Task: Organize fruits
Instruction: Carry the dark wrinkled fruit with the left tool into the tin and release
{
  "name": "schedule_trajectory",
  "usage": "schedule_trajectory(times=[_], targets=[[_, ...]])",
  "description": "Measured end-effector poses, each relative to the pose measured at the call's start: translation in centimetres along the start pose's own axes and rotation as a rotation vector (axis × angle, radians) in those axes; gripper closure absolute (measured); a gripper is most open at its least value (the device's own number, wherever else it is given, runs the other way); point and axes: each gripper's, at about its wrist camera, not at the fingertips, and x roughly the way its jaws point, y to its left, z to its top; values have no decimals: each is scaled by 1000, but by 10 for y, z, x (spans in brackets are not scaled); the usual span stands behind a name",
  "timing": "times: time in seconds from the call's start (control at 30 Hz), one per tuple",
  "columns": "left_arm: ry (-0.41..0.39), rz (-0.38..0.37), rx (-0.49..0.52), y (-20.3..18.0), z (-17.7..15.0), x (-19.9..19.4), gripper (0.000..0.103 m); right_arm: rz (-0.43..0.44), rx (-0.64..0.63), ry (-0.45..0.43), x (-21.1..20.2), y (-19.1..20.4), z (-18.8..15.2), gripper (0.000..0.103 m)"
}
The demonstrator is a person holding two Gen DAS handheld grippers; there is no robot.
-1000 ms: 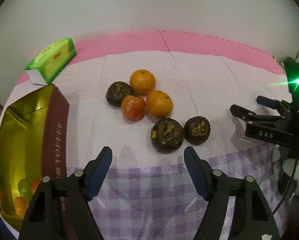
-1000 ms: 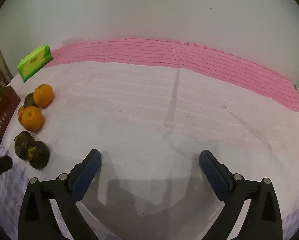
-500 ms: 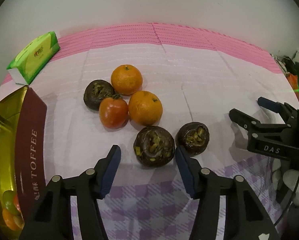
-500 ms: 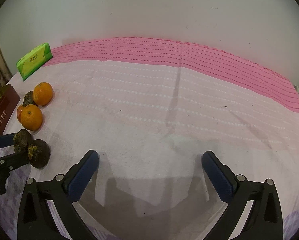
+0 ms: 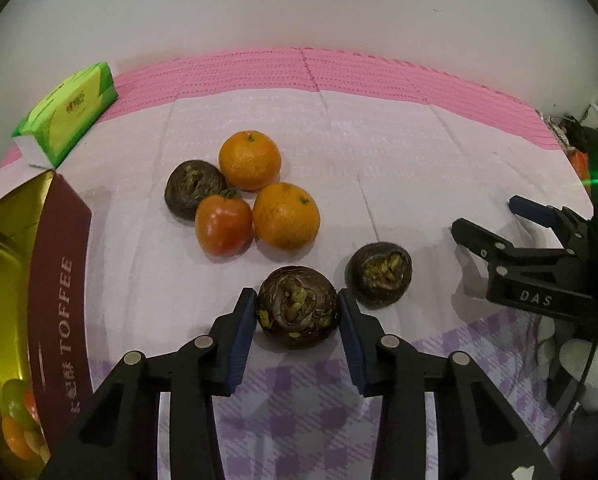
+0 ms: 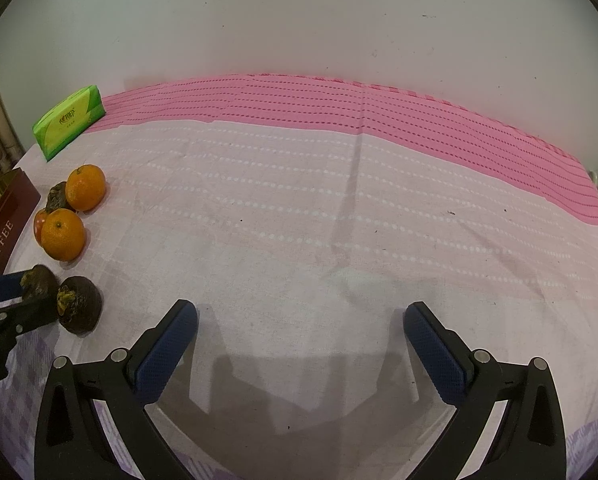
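Note:
My left gripper (image 5: pixel 297 300) has its blue pads against both sides of a dark brown fruit (image 5: pixel 297 312) resting on the cloth. A second dark fruit (image 5: pixel 380 274) lies just right of it. Beyond them sit two oranges (image 5: pixel 250 160) (image 5: pixel 286 216), a red tomato (image 5: pixel 223 225) and a third dark fruit (image 5: pixel 193 189). My right gripper (image 6: pixel 299 320) is open and empty over bare cloth; it also shows at the right of the left wrist view (image 5: pixel 495 220). The fruits show at the left of the right wrist view (image 6: pixel 63 234).
A gold toffee tin (image 5: pixel 65 280) stands open at the left with several small fruits inside (image 5: pixel 17 420). A green tissue pack (image 5: pixel 69 114) lies at the back left. The pink and white cloth (image 6: pixel 339 220) ends at a white wall.
My left gripper moved forward and closed from wide open onto the nearest dark fruit. My right gripper barely moved.

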Motion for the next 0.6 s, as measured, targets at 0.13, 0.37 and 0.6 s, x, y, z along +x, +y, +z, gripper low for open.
schedule_trajectory(times=[0.13,0.37,0.6], targets=[[4,7,-14,3,-5,-7,66,1,0,0,0,0,0,0],[1,43,-39,11,-17,-21,66,1,0,0,0,0,0,0],[-49,89,-49,15,-25,-48,66,1,0,0,1,0,0,0]])
